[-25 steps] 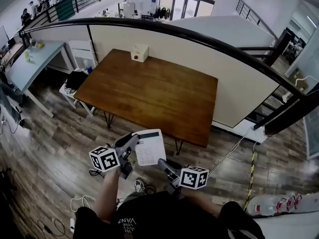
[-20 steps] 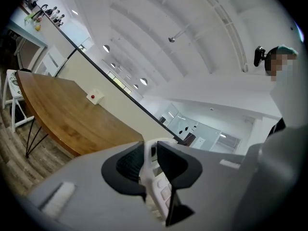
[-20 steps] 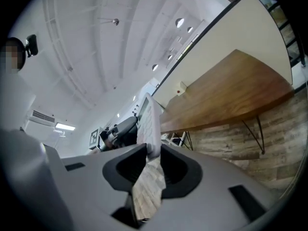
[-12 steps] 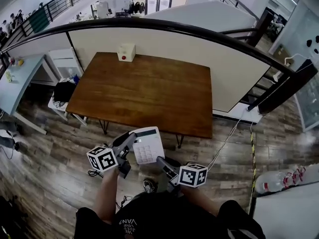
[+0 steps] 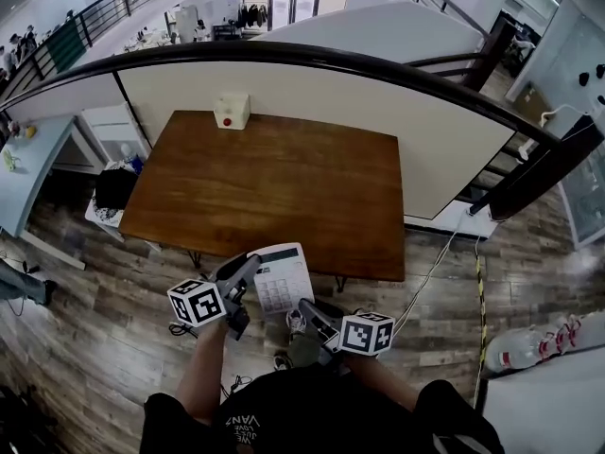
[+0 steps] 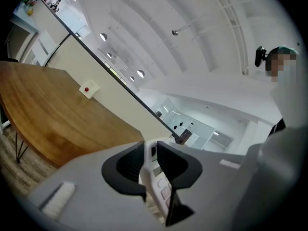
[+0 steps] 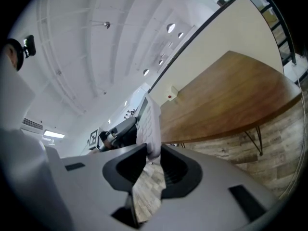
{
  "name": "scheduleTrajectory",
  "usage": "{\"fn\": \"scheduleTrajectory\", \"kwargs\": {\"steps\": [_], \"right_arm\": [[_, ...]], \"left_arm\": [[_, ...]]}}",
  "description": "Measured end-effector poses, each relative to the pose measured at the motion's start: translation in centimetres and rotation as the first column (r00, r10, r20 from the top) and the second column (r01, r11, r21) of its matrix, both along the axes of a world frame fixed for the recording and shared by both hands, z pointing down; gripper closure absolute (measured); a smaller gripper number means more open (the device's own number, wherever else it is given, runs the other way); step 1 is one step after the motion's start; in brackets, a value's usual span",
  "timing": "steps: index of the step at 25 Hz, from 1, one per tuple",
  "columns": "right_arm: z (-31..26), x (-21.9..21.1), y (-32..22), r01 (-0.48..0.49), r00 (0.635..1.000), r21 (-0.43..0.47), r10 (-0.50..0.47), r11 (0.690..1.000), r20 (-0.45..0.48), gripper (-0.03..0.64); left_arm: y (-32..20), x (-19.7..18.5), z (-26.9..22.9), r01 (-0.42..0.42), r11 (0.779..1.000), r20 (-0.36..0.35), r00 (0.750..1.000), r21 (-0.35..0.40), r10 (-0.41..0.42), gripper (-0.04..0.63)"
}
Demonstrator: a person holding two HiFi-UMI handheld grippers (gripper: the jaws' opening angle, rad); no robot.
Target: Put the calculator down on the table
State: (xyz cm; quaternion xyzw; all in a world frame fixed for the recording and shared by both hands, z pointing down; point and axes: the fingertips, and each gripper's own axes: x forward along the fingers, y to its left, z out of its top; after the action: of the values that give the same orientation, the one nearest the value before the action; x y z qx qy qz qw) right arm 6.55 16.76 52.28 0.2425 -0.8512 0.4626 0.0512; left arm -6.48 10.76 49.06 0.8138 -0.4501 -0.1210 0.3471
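Jaws of the left gripper [image 5: 248,270] pinch the left edge of the calculator [image 5: 282,277], held face up in the air by the near edge of the table [image 5: 274,192]. Its long axis runs away from the person, display end farthest. The right gripper [image 5: 304,308] clamps its near right corner and hides it; the keys are too small to read.

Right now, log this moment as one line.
left gripper: shut on calculator | right gripper: shut on calculator | calculator: aloft, not yet on table
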Motion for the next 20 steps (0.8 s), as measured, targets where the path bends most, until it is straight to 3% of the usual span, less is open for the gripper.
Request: {"fn": "scheduleTrajectory", "kwargs": {"steps": [12, 20], "right_arm": [[0.8, -0.7, -11.5, -0.015, 1.000, -0.004, 0.015, 1.000, 0.005, 0.522], [2.0, -1.4, -16.7, -0.002, 1.000, -0.010, 0.002, 1.000, -0.004, 0.522]], "left_arm": [[-11.8, -0.5, 0.6, -0.032, 0.999, 0.024, 0.999, -0.016, 0.032, 0.518], [-17.0, -1.2, 1.8, -0.030, 0.999, 0.039, 0.999, -0.029, 0.032, 0.518]]}}
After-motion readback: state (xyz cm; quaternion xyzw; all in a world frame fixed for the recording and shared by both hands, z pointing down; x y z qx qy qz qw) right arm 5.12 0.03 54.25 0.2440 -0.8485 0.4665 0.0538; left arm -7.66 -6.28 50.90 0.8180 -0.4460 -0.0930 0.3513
